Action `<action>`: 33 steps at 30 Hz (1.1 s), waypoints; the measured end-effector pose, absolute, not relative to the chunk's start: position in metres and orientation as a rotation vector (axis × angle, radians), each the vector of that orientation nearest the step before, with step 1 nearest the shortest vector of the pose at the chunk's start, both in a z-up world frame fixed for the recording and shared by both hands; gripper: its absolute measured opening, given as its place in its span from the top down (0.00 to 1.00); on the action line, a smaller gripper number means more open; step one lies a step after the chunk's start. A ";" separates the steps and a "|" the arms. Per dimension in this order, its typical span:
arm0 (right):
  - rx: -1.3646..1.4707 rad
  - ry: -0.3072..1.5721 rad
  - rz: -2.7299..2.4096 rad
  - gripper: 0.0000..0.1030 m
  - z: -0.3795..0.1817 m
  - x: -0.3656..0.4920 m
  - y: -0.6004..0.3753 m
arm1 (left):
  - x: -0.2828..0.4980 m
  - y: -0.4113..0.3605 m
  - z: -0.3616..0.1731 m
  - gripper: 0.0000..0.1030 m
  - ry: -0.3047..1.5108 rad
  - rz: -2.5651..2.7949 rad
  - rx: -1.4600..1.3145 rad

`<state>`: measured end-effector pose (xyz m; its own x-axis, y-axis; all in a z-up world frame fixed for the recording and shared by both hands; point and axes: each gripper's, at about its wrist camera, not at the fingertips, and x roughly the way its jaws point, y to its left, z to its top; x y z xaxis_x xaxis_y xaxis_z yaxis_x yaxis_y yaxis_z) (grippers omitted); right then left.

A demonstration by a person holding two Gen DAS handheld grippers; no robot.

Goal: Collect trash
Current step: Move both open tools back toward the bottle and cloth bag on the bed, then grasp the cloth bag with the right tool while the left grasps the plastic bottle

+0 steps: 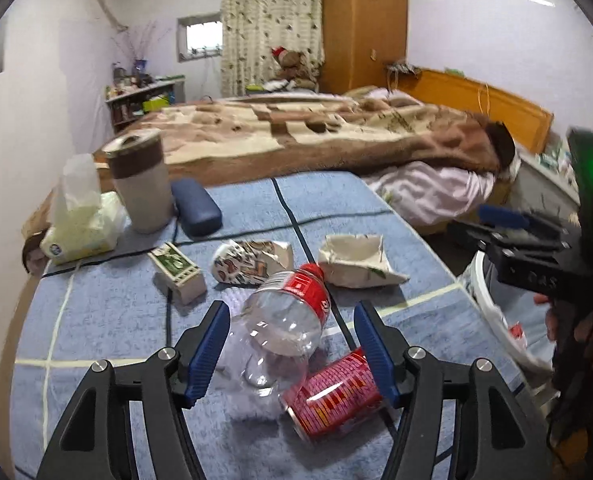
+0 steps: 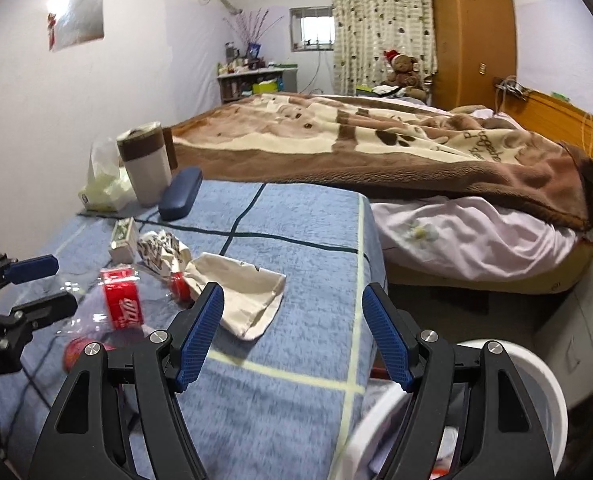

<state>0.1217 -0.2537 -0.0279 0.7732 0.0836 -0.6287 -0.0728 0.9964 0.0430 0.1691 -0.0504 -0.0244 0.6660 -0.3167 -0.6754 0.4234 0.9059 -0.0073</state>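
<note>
A bedroom: a bed under a brown blanket [image 2: 376, 144] fills the far side, and in front of it stands a bench covered in a blue checked cloth [image 2: 288, 240]. At its far left stand a tissue pack [image 1: 80, 236], a tumbler [image 1: 140, 184] and a dark glasses case [image 1: 196, 208], none of them likely rubbish. Nearer lie a small carton [image 1: 178, 270], a crumpled printed wrapper [image 1: 252, 262], a clear plastic bottle [image 1: 284, 320] with a red label, a red can [image 1: 336, 394] on its side touching the bottle's base, and a flattened white paper bag [image 1: 356, 262]. Off the right edge, lower down, sits a white bin [image 2: 536, 376].

The left gripper [image 1: 292, 352] hovers with its jaws wide open on either side of the bottle, holding nothing. The right gripper [image 2: 292, 336] is also wide open and empty, near the bench's right edge above the bin.

The bottle looks like the next pick. It is thin and slippery, so I would lower the jaws around its labelled middle, clear of the can, close gently, then carry it right to the bin.
</note>
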 end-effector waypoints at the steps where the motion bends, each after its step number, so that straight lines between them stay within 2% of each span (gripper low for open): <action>1: 0.009 0.691 0.089 0.29 -0.030 0.126 -0.253 | 0.172 -0.051 -0.028 0.38 0.745 -0.420 0.156; 14: -0.022 0.763 0.129 0.29 -0.045 0.165 -0.247 | 0.189 -0.043 -0.058 0.38 0.845 -0.476 0.134; 33: -0.147 0.813 0.272 0.29 -0.062 0.200 -0.224 | 0.179 0.009 -0.060 0.40 0.810 -0.298 0.048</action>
